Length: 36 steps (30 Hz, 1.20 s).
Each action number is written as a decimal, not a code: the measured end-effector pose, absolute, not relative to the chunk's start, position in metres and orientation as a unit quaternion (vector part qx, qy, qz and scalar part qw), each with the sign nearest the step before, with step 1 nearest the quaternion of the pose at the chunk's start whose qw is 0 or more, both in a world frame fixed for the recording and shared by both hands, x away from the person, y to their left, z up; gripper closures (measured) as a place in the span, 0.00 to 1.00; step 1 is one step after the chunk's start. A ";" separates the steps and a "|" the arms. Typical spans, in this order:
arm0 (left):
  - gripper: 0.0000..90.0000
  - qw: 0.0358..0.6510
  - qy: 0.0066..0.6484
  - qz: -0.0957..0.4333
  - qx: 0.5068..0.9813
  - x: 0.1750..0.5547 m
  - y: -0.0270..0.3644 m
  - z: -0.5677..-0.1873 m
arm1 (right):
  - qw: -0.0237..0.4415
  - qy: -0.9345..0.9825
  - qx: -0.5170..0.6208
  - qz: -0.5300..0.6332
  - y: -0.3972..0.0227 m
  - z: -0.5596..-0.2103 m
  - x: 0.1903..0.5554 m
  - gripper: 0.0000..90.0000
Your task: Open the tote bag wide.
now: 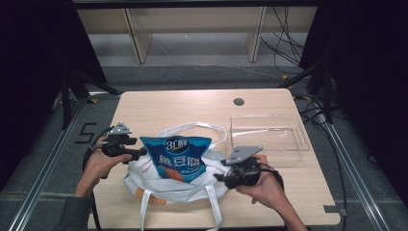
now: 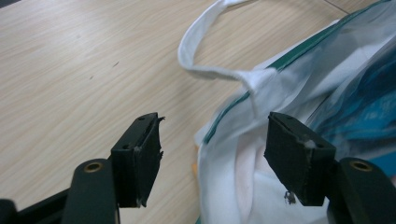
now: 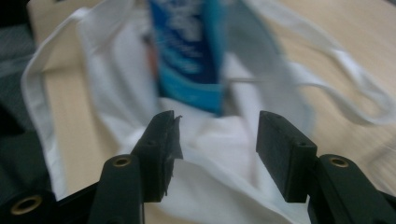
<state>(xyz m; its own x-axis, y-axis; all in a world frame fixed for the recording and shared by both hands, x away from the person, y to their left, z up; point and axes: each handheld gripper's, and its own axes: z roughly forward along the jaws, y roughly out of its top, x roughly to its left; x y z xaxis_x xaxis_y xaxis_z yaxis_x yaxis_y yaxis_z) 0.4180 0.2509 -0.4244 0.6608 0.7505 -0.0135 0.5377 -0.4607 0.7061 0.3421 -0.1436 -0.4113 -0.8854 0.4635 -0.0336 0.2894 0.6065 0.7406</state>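
A white tote bag [image 1: 159, 180] with long handles lies on the wooden table [image 1: 192, 103]. A blue snack packet [image 1: 177, 158] with white lettering sticks up out of its mouth. My left gripper [image 1: 140, 153] is at the bag's left edge; in the left gripper view it [image 2: 212, 156] stands open with the bag's rim [image 2: 224, 121] between the jaws. My right gripper [image 1: 219, 177] is at the bag's right side; in the right gripper view it [image 3: 217, 154] stands open over white cloth [image 3: 219, 140], with the blue packet [image 3: 187, 51] just beyond.
A clear plastic tray [image 1: 269, 134] sits on the table's right half, behind my right hand. A small dark round cap [image 1: 238, 101] is set in the table top near the far edge. Something orange [image 1: 144, 195] shows under the bag's near edge.
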 end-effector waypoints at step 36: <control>0.37 0.424 0.441 0.186 0.769 0.405 0.258 -0.407 | 0.063 0.904 0.174 0.385 -0.131 -0.420 0.328 0.55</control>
<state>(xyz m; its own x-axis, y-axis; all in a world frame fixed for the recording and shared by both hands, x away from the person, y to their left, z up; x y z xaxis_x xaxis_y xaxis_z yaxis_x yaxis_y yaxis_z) 0.4045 0.2578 -0.4075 0.5413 0.8363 -0.0879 0.5209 -0.2514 0.8157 0.3275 -0.1308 -0.4200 -0.9316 0.3628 0.0205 0.2663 0.6432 0.7179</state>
